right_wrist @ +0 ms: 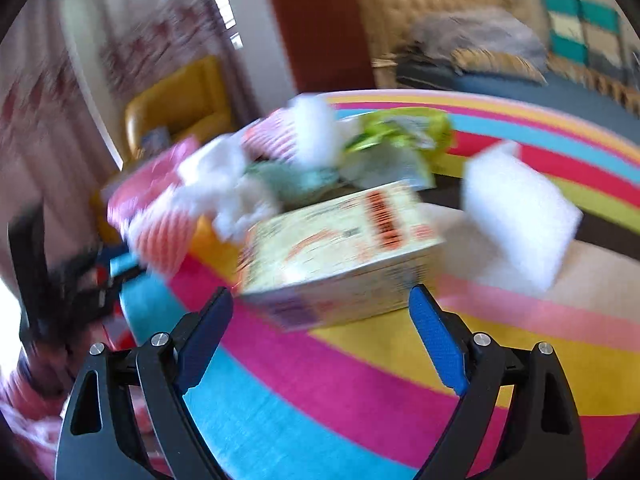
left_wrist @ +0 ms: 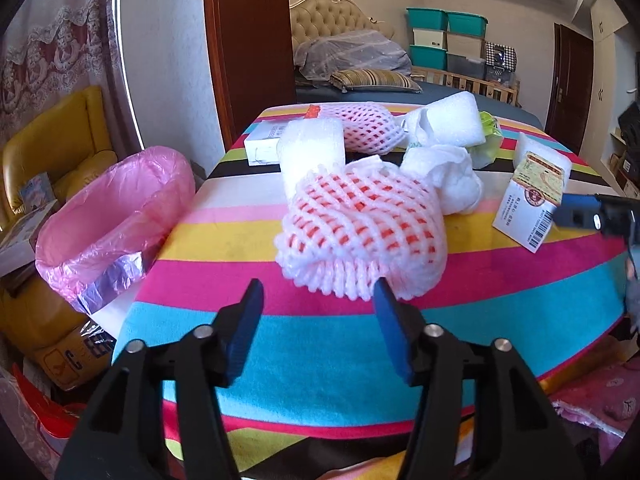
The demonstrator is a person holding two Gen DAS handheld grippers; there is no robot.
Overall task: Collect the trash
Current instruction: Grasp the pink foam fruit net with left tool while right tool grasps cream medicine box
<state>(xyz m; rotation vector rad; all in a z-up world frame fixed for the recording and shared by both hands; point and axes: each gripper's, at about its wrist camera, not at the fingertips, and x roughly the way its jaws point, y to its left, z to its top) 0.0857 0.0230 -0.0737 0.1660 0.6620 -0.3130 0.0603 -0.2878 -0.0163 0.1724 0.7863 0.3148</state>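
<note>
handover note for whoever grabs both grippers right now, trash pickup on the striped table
Left gripper: open, empty, lined up just short of the nearest foam net.
Right gripper: open, empty, in front of the small carton; its view is motion-blurred.
Bin with pink bag: off the table's left edge; no trash visible inside from here.
Done: nothing visibly collected.
Left: both foam nets, foam blocks, crumpled tissue, green wrapper, white box, carton.

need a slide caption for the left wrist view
Open left gripper nears a foam fruit net on the striped tablecloth, pink-lined bin waiting at the table's left edge.
</note>
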